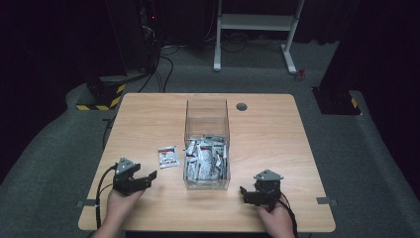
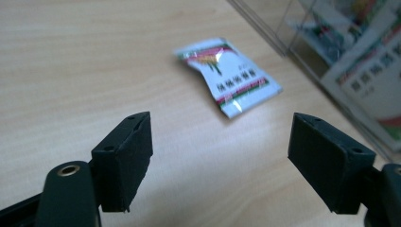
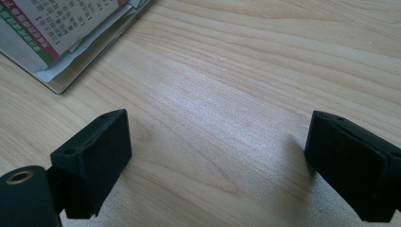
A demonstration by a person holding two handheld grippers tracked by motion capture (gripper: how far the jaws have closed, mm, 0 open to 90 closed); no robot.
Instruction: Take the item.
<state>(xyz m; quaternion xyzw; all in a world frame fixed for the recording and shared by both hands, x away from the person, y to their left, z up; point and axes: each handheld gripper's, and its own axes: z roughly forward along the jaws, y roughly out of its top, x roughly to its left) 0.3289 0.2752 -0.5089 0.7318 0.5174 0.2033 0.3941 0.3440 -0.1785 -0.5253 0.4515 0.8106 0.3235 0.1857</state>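
A: Loose sachet [image 1: 168, 156] lies flat on the wooden table [image 1: 277, 134], left of the clear box [image 1: 207, 111], nearer the front edge than the back. White foil, red and green stripes.

B: Any writing on it?

A: In the left gripper view the sachet [image 2: 229, 78] carries a row of green characters and a small plant-like mark above; too blurred to read. No brand I can make out.

B: Box contents?

A: More sachets [image 1: 204, 159] of the same sort, heaped at the near end. In the right gripper view the top one [image 3: 45, 21] shows dense printed characters with a green and red border; unreadable.

B: Grippers?

A: Left gripper [image 1: 146, 179] near the front-left corner, jaws wide, nothing between them, sachet just ahead. Right gripper [image 1: 244, 194] near the front edge, right of the box, jaws wide over bare wood.
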